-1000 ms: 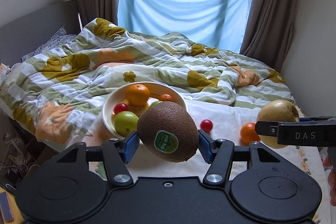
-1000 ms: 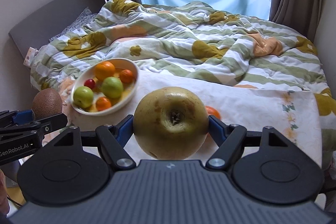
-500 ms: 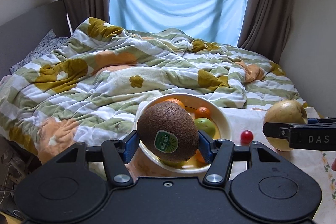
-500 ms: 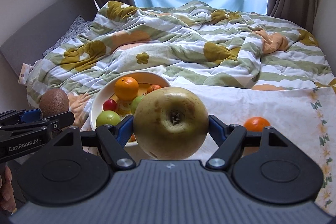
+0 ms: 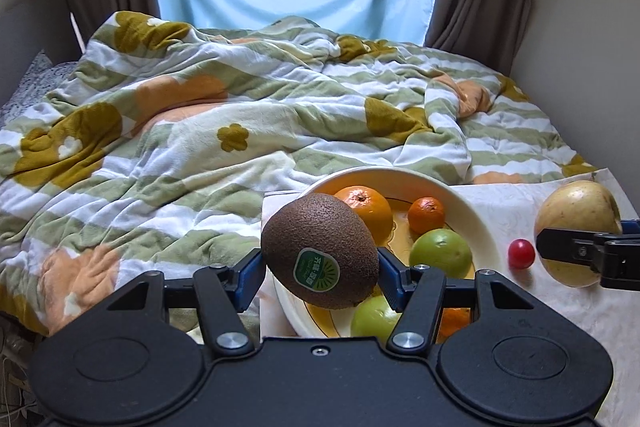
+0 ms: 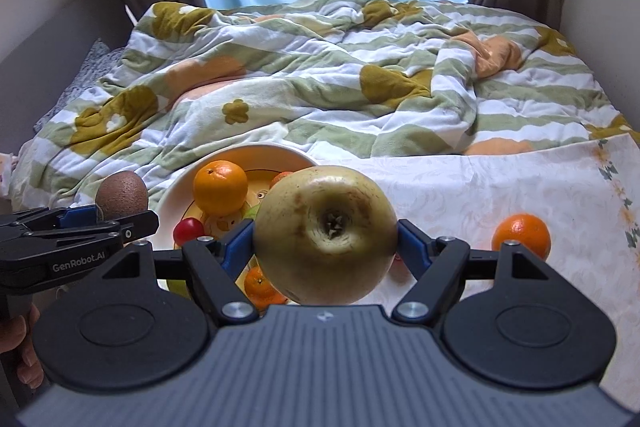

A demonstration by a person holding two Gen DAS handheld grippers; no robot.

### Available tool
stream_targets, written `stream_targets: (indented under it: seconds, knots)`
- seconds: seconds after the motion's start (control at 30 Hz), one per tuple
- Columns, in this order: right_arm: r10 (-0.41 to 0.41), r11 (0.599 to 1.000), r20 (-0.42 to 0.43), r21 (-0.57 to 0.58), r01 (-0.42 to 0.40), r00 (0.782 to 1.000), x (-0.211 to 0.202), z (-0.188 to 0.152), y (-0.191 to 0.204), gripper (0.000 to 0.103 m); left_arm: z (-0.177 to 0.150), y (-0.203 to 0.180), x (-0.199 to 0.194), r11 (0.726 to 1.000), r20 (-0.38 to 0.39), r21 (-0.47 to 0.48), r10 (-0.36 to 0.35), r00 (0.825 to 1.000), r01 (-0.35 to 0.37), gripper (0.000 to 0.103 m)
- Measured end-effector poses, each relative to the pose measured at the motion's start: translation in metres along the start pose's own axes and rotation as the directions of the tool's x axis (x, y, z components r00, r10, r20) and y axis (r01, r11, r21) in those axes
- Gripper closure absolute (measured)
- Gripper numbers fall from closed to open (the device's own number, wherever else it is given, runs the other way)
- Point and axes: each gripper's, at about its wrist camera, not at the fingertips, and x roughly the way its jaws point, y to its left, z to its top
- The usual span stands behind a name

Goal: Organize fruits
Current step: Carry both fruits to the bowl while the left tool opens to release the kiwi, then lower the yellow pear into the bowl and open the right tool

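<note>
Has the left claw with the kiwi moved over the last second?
Yes. The left claw has carried the kiwi rightward, from left of the bowl to over it.

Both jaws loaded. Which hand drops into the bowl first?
Left, probably. Its kiwi already hangs over the bowl in the left wrist view. The right gripper's pear sits beside the bowl, above the white cloth, so it has further to travel.
</note>
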Motion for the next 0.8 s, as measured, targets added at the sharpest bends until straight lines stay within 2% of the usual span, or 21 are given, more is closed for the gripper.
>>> stream_targets:
  seconds: [0.23,0.4,0.47,0.5,0.53,0.8]
  knots:
    - [-0.046,0.999,-0.017,0.027,0.047,0.999,0.011,0.002,0.001,0.013,0.008,0.01,0.031,0.999,-0.042,0.019,-0.045,0.998,0.045,0.039]
    - [-0.065,0.997,-0.028,0.032,0.066,0.998,0.016,0.004,0.002,0.013,0.009,0.008,0.039,0.998,-0.048,0.04,-0.051,0.998,0.053,0.039]
    - [-0.065,0.997,-0.028,0.032,0.066,0.997,0.017,0.005,0.003,0.013,0.01,0.007,0.036,0.998,-0.014,0.048,-0.04,0.999,0.041,0.024]
    - [-0.064,0.997,-0.029,0.032,0.065,0.998,0.017,0.005,0.003,0.013,0.01,0.007,0.033,0.998,0.003,0.051,-0.034,0.999,0.034,0.009]
    - [-0.064,0.997,-0.029,0.032,0.065,0.998,0.017,0.005,0.003,0.013,0.011,0.007,0.03,0.998,0.022,0.05,-0.028,0.999,0.027,0.005]
    - [-0.025,1.0,-0.024,-0.007,0.025,0.999,0.017,0.012,0.004,0.013,0.001,0.007,0.002,1.0,0.023,-0.018,0.011,1.0,-0.01,0.005]
